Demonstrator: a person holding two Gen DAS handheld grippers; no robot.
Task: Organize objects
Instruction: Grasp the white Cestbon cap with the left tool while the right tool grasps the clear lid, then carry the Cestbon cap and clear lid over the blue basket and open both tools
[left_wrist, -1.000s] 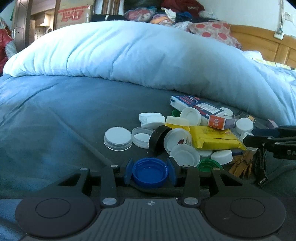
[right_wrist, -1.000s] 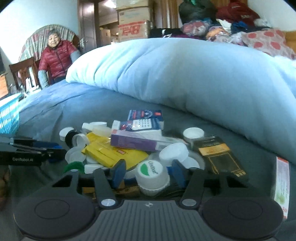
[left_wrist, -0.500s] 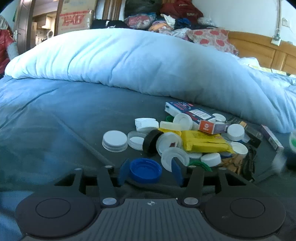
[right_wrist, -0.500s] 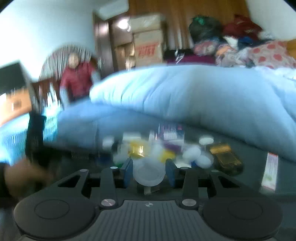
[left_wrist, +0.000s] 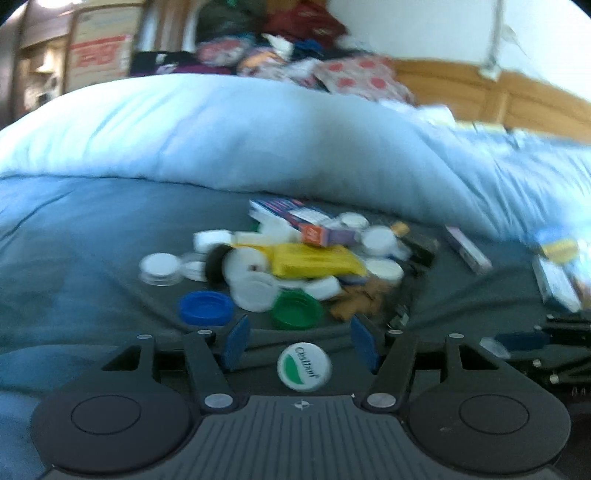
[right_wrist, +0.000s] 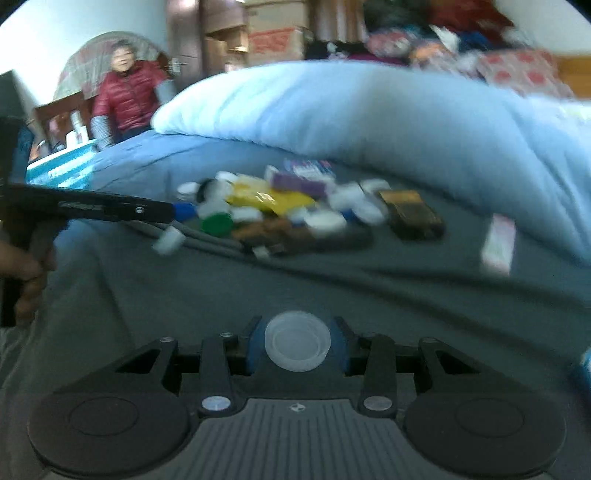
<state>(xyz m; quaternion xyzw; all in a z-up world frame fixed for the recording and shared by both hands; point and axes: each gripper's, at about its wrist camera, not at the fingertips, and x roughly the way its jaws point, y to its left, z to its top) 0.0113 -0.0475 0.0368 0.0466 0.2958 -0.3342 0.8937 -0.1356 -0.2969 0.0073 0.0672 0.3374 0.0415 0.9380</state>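
The right gripper (right_wrist: 297, 345) is clenched on a translucent white cap (right_wrist: 297, 346), held above the bed (right_wrist: 332, 288) near its front edge. The left gripper (left_wrist: 300, 343) is released, its jaws opening, with a green-and-white cap (left_wrist: 304, 366) lying untouched between them and the blue cap (left_wrist: 205, 307) beside the pile (left_wrist: 295, 258).

Blue cap (left_wrist: 205, 307) out of the opening left hand-held gripper (left_wrist: 300, 342) — now on the bedspread beside it.
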